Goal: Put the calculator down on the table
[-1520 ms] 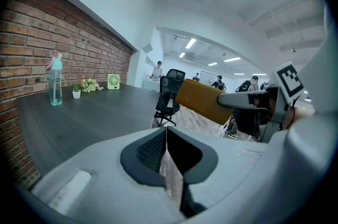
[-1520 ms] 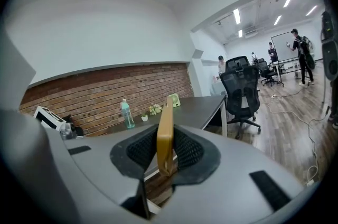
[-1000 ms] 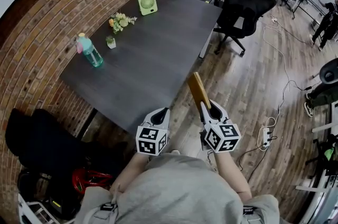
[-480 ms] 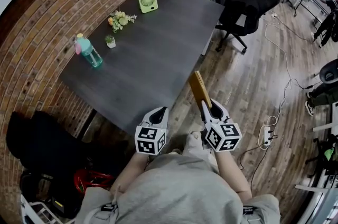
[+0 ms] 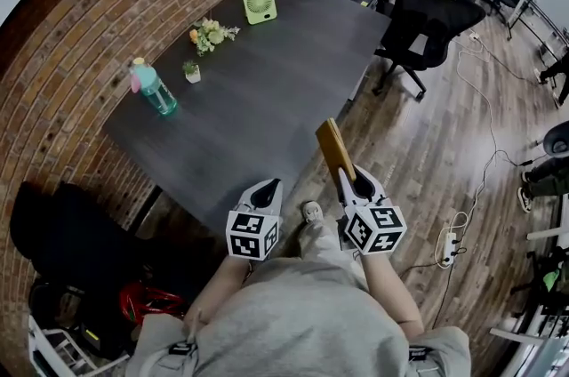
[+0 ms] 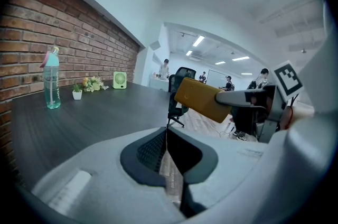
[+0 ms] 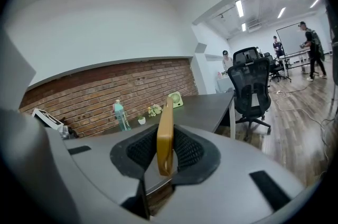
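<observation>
Right tool (image 5: 348, 178) pinches the mustard-yellow slab calculator (image 5: 333, 147) on edge, over the wooden floor (image 5: 418, 144) just off the near edge of the dark grey worktop (image 5: 267, 100). Left tool (image 5: 269, 187) is pressed together, empty. The worktop's near half is bare; a teal water bottle (image 5: 153, 89) stands along the brick-wall side. Versus a second ago: the person's shoe (image 5: 311, 212) sits farther forward between the tools.
</observation>
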`<control>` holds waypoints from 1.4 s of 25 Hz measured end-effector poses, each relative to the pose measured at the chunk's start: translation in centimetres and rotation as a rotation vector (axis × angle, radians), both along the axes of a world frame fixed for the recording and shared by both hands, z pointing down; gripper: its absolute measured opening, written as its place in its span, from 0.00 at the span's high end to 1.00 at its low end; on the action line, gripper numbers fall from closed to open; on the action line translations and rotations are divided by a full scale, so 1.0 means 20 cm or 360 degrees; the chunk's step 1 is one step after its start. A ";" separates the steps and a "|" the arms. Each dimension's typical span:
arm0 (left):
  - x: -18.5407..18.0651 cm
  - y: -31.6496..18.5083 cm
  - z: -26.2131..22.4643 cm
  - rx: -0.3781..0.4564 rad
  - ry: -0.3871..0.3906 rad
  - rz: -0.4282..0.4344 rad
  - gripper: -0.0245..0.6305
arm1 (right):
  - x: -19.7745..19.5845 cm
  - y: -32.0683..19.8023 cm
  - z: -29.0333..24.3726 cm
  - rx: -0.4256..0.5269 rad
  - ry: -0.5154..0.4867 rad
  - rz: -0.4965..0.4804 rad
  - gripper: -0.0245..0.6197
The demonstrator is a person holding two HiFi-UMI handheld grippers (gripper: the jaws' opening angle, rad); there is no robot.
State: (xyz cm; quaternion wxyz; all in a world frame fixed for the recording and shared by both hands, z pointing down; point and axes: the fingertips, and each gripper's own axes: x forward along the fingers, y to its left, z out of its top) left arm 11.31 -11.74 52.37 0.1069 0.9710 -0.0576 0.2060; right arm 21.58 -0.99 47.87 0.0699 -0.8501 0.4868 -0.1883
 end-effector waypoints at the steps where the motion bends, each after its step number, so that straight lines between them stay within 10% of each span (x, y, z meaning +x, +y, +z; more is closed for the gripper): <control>1: 0.02 -0.01 0.00 0.0004 -0.0001 -0.0012 0.93 | 0.02 -0.02 -0.01 0.0002 0.0003 -0.0014 0.83; 35: 0.37 -0.61 -0.02 0.0011 -0.0024 -0.0696 0.93 | 0.57 -0.90 0.02 -0.0043 0.0018 -0.0697 0.83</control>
